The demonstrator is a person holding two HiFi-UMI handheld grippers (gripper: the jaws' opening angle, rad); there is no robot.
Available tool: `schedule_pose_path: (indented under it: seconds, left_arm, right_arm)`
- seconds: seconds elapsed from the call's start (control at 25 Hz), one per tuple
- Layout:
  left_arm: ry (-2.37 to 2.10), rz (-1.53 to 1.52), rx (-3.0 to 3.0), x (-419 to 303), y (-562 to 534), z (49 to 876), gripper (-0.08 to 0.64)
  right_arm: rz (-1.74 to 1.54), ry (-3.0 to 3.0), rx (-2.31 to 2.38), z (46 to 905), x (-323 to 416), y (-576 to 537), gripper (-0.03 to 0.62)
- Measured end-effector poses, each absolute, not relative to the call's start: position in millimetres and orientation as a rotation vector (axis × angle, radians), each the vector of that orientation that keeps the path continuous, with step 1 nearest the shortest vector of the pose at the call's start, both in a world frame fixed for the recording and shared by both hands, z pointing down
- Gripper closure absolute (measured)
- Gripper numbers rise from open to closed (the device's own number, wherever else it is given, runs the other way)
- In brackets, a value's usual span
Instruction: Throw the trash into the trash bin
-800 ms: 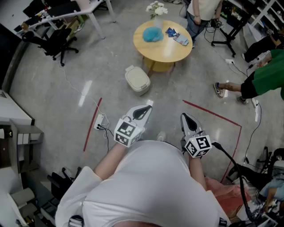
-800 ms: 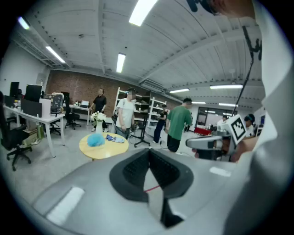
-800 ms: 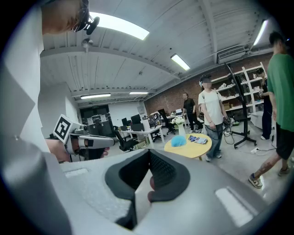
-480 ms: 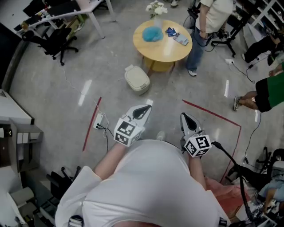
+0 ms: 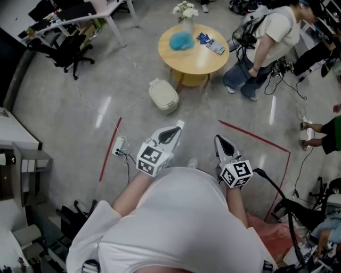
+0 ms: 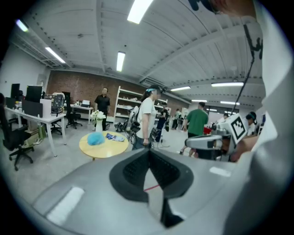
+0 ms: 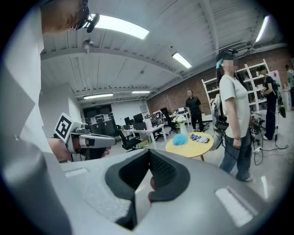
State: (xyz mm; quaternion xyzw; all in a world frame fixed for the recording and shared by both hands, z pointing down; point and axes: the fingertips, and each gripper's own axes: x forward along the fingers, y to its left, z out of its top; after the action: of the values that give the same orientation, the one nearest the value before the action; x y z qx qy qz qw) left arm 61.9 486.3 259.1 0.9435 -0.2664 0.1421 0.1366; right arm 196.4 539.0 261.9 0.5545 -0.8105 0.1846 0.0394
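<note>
Two hand-held grippers are shown level with the wearer's waist, the left gripper (image 5: pixel 176 128) and the right gripper (image 5: pixel 219 141) both aimed slightly downward across bare floor. Each has its jaws pressed together on nothing, as both gripper views confirm. The trash lies well ahead on the round yellow table (image 5: pixel 198 59): a blue fluffy wad (image 5: pixel 181 41) and some small flat wrappers (image 5: pixel 210 43), with a vase of white flowers (image 5: pixel 185 13) at the far rim. The cream trash bin (image 5: pixel 164 96) stands on the floor just beside the table's near left edge, its lid apparently down. The step in hand is judged to be the approach, with no pick-up begun. To do it well, the wearer should close on the table from the bin side, since a bystander (image 5: pixel 261 40) stands bent just beside the table's right edge. The jaws should be spread before they reach the tabletop, not over it. The wad looks soft and should suit a central pinch. The wrappers look thin, so a low, nearly flat pinch at an edge is advised. The vase should be kept clear of either gripper's sweep.
</note>
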Motion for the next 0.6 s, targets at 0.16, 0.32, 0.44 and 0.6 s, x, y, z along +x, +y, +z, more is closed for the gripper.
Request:
schedule_pose_path:
  seconds: [0.16,0.32,0.44,0.6]
  left_arm:
    - [-0.776,0.423,2.723,69,493,262,0.554]
    - [-0.812,0.417,2.712,79,497,257,0.555]
    - [-0.832,0.423,2.699,87,502,259,0.554]
    - [-0.864,0.43,2.683,99,510,267,0.555]
  right_arm:
    - [0.578,-2.493,1.684,263,202,545,0.592]
    - [0.594,-2.52,1.675,265,213,551,0.592]
    - [0.617,-2.542,1.659,268,224,554,0.592]
    - [0.632,-2.571,1.62,274,238,559,0.592]
